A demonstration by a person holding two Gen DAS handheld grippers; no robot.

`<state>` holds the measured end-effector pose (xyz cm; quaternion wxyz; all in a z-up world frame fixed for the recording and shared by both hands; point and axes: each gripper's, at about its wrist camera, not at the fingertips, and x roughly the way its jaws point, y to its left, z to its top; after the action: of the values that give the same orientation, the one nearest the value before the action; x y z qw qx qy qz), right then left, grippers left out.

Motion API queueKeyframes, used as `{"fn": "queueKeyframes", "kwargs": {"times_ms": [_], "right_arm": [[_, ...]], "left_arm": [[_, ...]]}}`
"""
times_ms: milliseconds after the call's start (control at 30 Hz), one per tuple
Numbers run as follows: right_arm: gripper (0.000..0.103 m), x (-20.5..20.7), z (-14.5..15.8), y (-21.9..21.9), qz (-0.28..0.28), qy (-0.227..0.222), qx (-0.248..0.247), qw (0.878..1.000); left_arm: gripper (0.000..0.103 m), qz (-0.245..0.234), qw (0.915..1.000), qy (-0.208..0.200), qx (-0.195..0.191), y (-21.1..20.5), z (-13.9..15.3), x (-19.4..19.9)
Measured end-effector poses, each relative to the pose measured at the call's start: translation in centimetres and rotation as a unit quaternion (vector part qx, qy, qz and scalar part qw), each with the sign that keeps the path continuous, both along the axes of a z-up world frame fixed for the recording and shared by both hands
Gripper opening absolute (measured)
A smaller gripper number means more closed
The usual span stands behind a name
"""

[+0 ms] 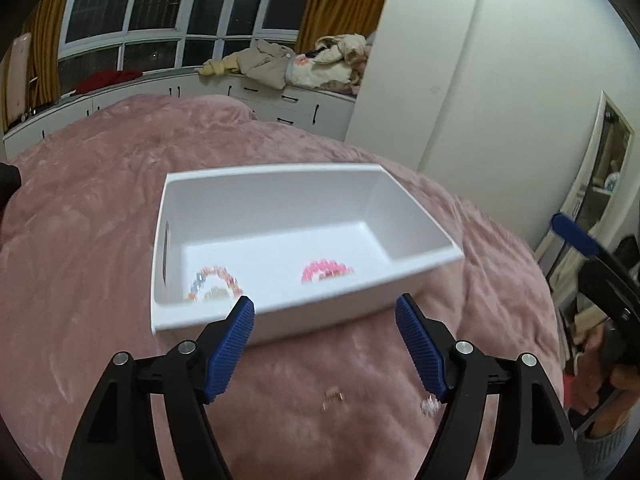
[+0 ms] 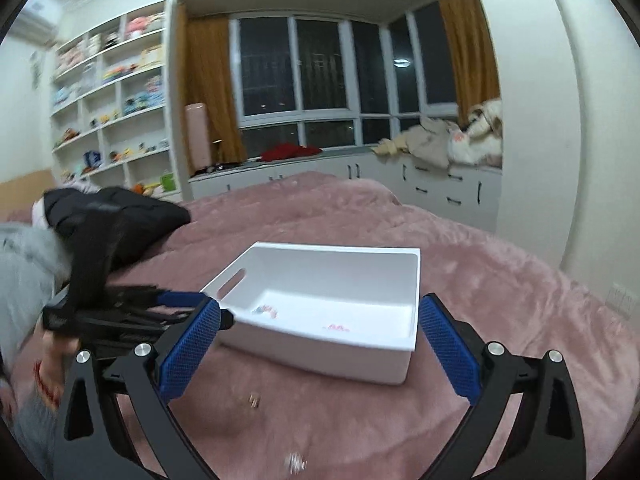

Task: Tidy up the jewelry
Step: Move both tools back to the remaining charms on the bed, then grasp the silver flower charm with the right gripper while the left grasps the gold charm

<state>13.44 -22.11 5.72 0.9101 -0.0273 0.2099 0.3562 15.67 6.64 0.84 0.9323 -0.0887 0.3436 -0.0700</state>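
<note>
A white plastic box sits on the pink blanket; it also shows in the right wrist view. Inside lie a multicoloured bead bracelet at the left and a pink bead bracelet in the middle. A small gold piece and a small sparkly piece lie on the blanket in front of the box; the right wrist view shows them as the gold piece and the sparkly piece. My left gripper is open and empty above the box's near wall. My right gripper is open and empty, nearer than the box.
The pink blanket covers the bed. A black garment lies at the far left of the bed. White cabinets with clothes on top run under the window. Shelves stand at the left wall.
</note>
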Motion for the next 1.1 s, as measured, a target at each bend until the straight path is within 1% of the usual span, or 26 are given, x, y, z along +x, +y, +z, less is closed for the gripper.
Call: {"fn": "queueKeyframes", "kwargs": {"times_ms": [100,133,200,233,267,367,467,567,633,733,833,867,933,1000,1033,1067,1100], "right_arm": [[0.098,-1.5,-1.7,0.2,0.026,0.014,-0.016,0.999],[0.097,-2.0,-2.9,0.4,0.034,0.024,-0.026,0.999],[0.087,-2.3,-4.9,0.8,0.039,0.045,-0.042,0.997],[0.078,-2.3,-6.0,1.1,0.038,0.059,-0.054,0.996],[0.071,-2.5,-6.9,1.1,0.038,0.068,-0.061,0.995],[0.061,-2.5,-9.1,1.6,0.041,0.086,-0.079,0.992],[0.059,-2.4,-10.6,1.9,0.045,0.104,-0.083,0.990],[0.059,-2.0,-12.0,2.0,0.049,0.129,-0.087,0.987],[0.059,-1.7,-13.2,2.1,0.053,0.147,-0.090,0.984],[0.058,-1.5,-14.7,2.3,0.056,0.162,-0.096,0.980],[0.056,-1.2,-14.9,2.6,0.059,0.166,-0.098,0.979],[0.053,-1.1,-15.1,2.7,0.059,0.171,-0.100,0.979],[0.048,-0.6,-15.6,2.8,0.055,0.181,-0.103,0.976],[0.042,-0.5,-15.8,2.6,0.054,0.187,-0.100,0.976],[0.038,-0.4,-15.8,2.6,0.054,0.187,-0.098,0.976],[0.030,-0.5,-15.7,2.4,0.052,0.186,-0.094,0.977],[0.026,-0.5,-15.7,2.3,0.051,0.186,-0.093,0.977]], "left_arm": [[0.075,-0.023,0.9997,0.008,0.001,-0.9,-0.8,-0.8],[0.075,-0.037,0.9992,0.012,0.000,-1.2,-1.3,-0.8],[0.075,-0.058,0.9980,0.022,0.011,-1.8,-2.6,-0.6],[0.074,-0.064,0.9975,0.026,0.012,-1.8,-3.3,-0.4],[0.072,-0.073,0.9967,0.033,0.011,-1.9,-4.0,-0.3],[0.066,-0.088,0.9946,0.053,0.013,-2.0,-5.9,0.3],[0.066,-0.103,0.9924,0.064,0.019,-2.0,-6.8,0.4],[0.066,-0.119,0.9898,0.075,0.021,-1.8,-7.5,0.6],[0.066,-0.121,0.9892,0.078,0.028,-1.7,-7.9,0.6],[0.066,-0.130,0.9876,0.081,0.036,-2.0,-8.4,0.8],[0.066,-0.139,0.9860,0.081,0.043,-2.4,-8.6,0.8],[0.066,-0.141,0.9856,0.082,0.045,-2.5,-8.8,0.9],[0.060,-0.148,0.9842,0.086,0.046,-2.9,-9.1,1.0],[0.052,-0.149,0.9830,0.093,0.052,-3.5,-9.6,1.3],[0.051,-0.149,0.9822,0.096,0.060,-3.7,-9.8,1.4],[0.046,-0.150,0.9817,0.098,0.064,-3.9,-10.0,1.4],[0.042,-0.151,0.9813,0.099,0.066,-3.9,-10.1,1.3]]}}
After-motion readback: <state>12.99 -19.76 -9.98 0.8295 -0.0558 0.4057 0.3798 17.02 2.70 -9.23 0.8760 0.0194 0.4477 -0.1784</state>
